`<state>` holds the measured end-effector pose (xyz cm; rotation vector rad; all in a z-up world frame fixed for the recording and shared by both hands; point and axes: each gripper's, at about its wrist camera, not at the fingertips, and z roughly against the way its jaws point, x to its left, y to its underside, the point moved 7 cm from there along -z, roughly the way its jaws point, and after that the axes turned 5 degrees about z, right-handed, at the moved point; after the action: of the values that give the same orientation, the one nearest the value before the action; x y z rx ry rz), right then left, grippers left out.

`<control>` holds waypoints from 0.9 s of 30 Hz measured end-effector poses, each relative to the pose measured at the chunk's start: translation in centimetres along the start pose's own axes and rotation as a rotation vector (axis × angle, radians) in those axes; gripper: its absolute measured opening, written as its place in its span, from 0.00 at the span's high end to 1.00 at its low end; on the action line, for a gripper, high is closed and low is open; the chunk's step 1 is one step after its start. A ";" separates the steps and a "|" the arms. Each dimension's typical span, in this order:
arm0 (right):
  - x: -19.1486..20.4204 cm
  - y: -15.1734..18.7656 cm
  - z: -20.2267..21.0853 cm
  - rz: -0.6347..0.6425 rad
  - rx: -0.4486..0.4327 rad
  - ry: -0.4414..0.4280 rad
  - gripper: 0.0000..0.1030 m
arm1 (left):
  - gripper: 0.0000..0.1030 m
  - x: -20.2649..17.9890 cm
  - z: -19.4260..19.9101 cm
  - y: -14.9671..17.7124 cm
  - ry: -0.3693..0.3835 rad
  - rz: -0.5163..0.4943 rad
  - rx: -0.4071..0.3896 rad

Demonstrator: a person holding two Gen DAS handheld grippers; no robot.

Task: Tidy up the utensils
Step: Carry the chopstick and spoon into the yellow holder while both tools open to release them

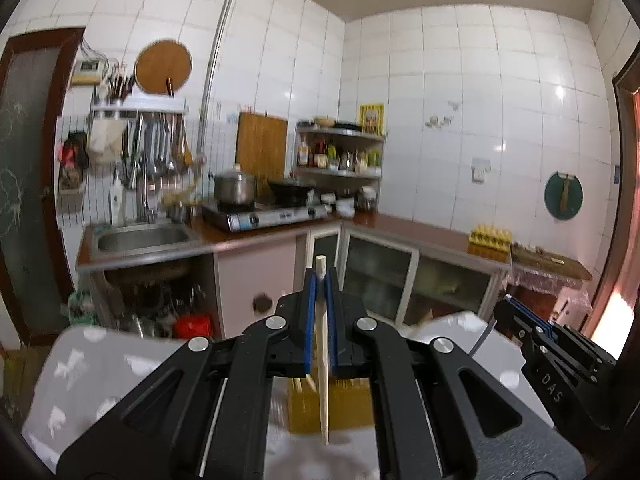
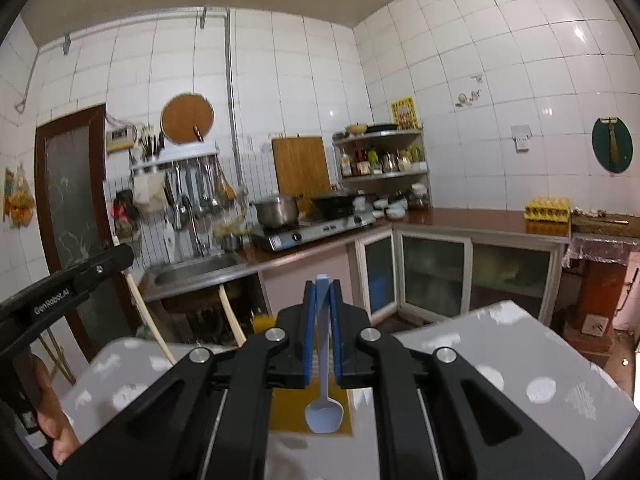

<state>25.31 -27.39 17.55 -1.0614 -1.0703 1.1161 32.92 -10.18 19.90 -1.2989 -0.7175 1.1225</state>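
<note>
White-tiled kitchen; grey spotted table (image 2: 500,344) holds yellow box (image 1: 348,408)

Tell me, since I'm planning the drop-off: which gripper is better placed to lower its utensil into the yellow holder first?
Probably left. The left gripper holds a chopstick whose lower end hangs directly over the yellow holder. The right gripper holds its spoon bowl-down over it too, but looks higher.

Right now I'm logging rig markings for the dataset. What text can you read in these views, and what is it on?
"DAS": on the right gripper, read in the left wrist view; more letters may be hidden.
"GenRobot.AI": on the left gripper's arm, read in the right wrist view.
Yellow poster above the corner shelf: print too blurred to read.
Bottles on the shelf: labels too small to read.
Stove front: markings blurred.
</note>
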 end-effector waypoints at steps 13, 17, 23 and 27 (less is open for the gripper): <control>0.2 -4.0 -7.2 -0.014 -0.028 -0.012 0.93 | 0.96 -1.2 -5.1 -5.4 0.005 -0.016 -0.083; 0.2 -1.6 -9.7 -0.023 0.020 -0.017 0.93 | 0.96 -0.1 -8.7 -2.0 -0.002 -0.004 -0.018; -0.3 2.4 -12.3 0.018 0.098 0.016 0.93 | 0.96 2.3 -13.2 3.4 -0.037 -0.005 0.081; -0.6 4.4 -13.2 0.046 0.153 0.036 0.93 | 0.96 3.9 -15.1 6.9 -0.057 0.006 0.151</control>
<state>37.52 -28.76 11.09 -0.9852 -0.9206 1.1923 46.39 -12.83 9.76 -1.1461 -0.6575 1.1991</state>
